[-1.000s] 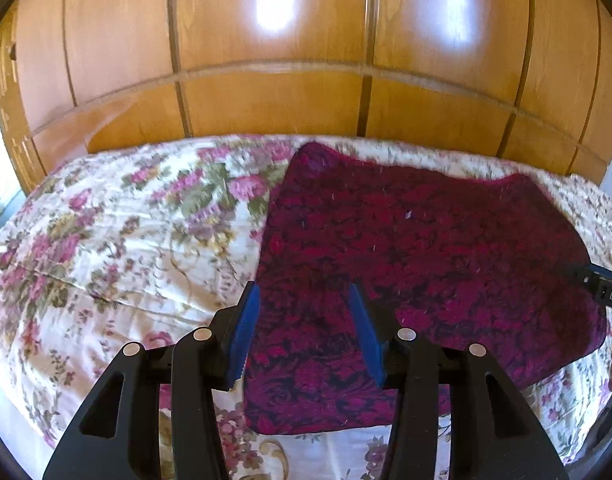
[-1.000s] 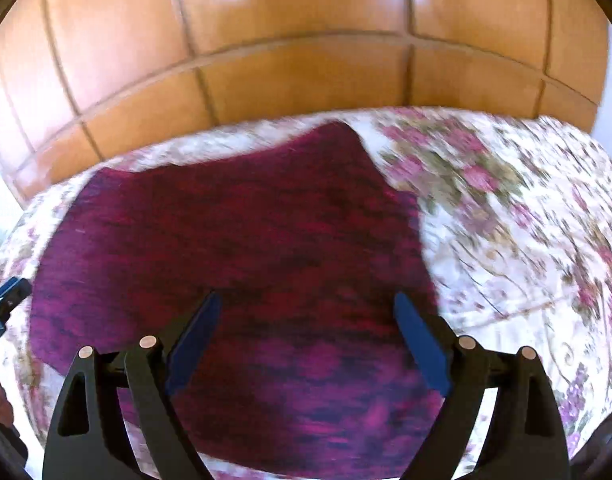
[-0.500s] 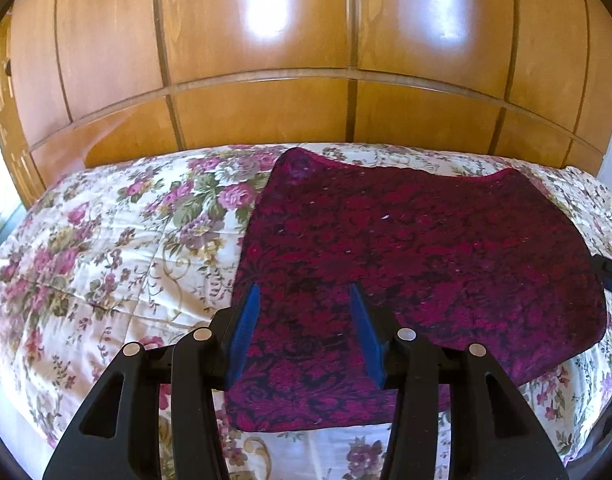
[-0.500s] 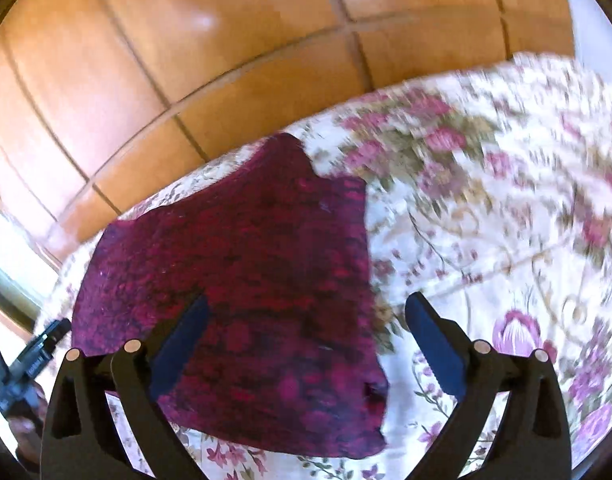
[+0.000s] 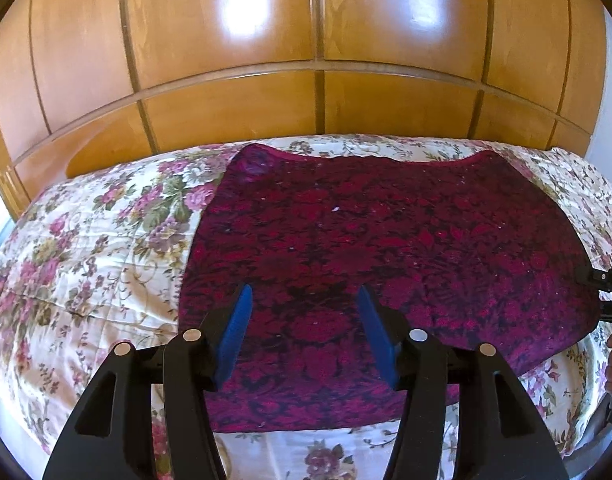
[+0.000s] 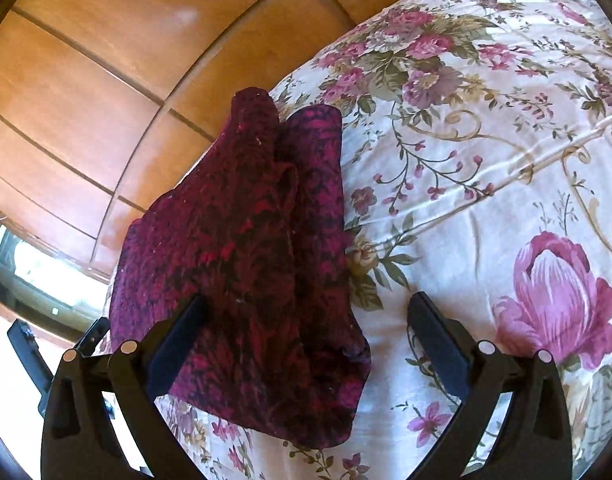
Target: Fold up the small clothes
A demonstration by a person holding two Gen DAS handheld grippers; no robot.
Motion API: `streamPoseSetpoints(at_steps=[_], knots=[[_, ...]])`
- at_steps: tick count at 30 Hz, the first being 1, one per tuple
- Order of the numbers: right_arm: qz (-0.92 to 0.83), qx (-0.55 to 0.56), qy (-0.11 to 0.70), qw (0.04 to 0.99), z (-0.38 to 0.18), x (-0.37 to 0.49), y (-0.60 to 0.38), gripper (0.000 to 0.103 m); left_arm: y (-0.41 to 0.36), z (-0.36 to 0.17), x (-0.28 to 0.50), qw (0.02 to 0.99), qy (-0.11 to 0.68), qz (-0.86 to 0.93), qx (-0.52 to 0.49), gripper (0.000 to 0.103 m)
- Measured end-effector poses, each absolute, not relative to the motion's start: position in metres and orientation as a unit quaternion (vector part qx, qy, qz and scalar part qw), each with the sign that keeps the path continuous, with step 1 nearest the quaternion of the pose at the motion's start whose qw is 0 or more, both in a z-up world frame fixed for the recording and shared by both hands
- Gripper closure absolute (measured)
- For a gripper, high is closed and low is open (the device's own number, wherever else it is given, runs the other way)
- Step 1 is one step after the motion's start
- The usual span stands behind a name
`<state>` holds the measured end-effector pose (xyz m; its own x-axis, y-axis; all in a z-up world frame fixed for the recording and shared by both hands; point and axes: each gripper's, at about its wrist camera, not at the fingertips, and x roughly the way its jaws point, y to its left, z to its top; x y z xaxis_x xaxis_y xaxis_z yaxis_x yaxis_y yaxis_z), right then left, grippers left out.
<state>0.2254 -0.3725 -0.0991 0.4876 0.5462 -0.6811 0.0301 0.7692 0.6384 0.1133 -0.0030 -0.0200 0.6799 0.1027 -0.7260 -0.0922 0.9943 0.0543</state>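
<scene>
Left tool (image 5: 304,316) is held over the crimson cloth (image 5: 369,264), jaws opening, nothing gripped; right tool (image 6: 306,334) is spread wide, opening, empty, above the cloth's near corner. Cloth is laid flat on the floral bed (image 5: 86,248).

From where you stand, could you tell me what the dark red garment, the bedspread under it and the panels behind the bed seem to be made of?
Dark red garment: looks like soft, matte knit or velvety fabric; fuzzy patterned surface with pale lint specks.
Floral bedspread: probably smooth quilted cotton; stitched lines and light creases.
Wall panels: apparently wood or veneer, glossy varnish; visible grain and bright reflections.
</scene>
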Motion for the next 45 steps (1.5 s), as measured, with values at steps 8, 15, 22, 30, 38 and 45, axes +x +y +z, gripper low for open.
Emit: streamPoseSetpoints(at_steps=[8, 15, 22, 30, 38, 45], knots=[[0.157, 0.311, 0.474, 0.809, -0.097, 0.219, -0.376, 0.002, -0.001, -0.017, 0.125, 0.915, 0.4, 0.041, 0.014, 0.049], [0.086, 0.277, 0.436, 0.852, -0.069, 0.211, -0.382, 0.002, 0.073, 0.003, 0.171, 0.906, 0.4, 0.084, -0.11, 0.049], [0.135, 0.205, 0.397, 0.884, -0.018, 0.242, -0.342, 0.003, 0.071, -0.001, 0.206, 0.912, 0.394, 0.074, -0.086, 0.049], [0.115, 0.125, 0.489, 0.855, -0.06, 0.321, -0.291, 0.004, 0.082, -0.045, 0.244, 0.896, 0.431, 0.085, -0.07, 0.049], [0.129, 0.16, 0.504, 0.839, -0.083, 0.322, -0.306, 0.003, 0.118, -0.069, 0.245, 0.872, 0.45, 0.074, -0.175, 0.036], [0.122, 0.207, 0.494, 0.835, -0.068, 0.291, -0.347, 0.002, 0.096, -0.017, 0.2, 0.91, 0.387, 0.094, -0.112, 0.036]])
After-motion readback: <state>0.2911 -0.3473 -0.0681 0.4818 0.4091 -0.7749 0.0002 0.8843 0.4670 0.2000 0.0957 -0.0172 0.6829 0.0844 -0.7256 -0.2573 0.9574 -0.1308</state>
